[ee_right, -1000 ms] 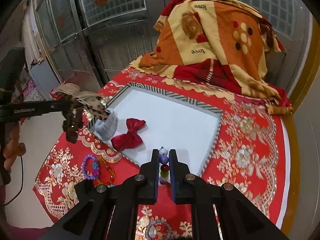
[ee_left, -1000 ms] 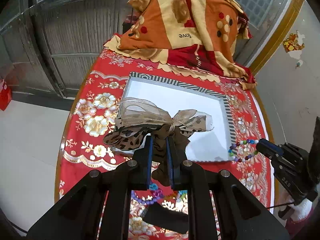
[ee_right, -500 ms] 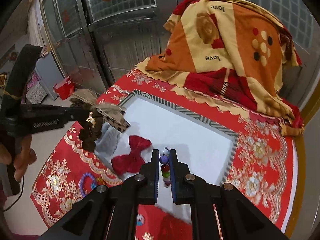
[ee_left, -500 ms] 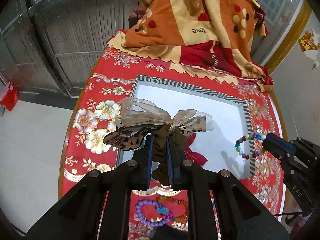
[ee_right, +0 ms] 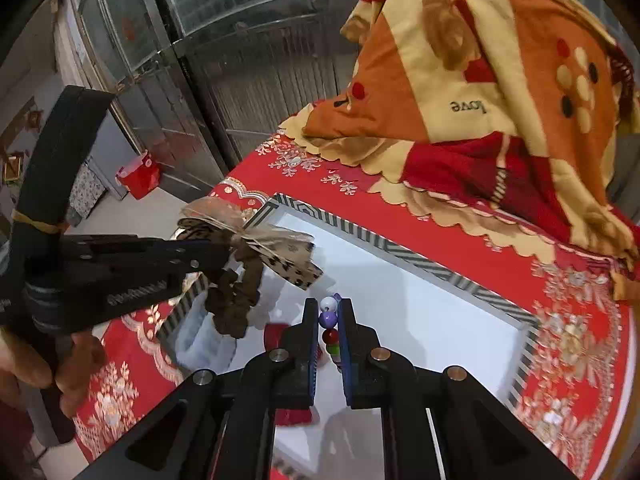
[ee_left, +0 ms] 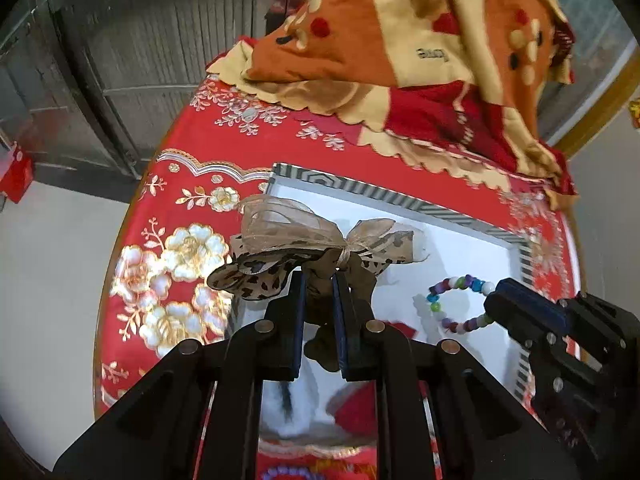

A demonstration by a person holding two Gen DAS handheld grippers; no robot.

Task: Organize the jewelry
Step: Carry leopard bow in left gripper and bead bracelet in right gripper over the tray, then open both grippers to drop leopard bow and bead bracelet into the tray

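Both grippers hold jewelry over the tray (ee_left: 400, 199).
Left gripper (ee_left: 319, 280) pinches a leopard bow (ee_left: 304, 252) (sheer ribbon on top); right gripper (ee_right: 329, 312) is clamped on a bead bracelet (ee_left: 456, 304).

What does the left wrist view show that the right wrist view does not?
Only the left wrist view shows the beaded bracelet as a whole loop, hanging from the right gripper. Only the right wrist view shows the hand that holds the left gripper. Both show the leopard-print bow clamped in the left gripper, above the white tray.
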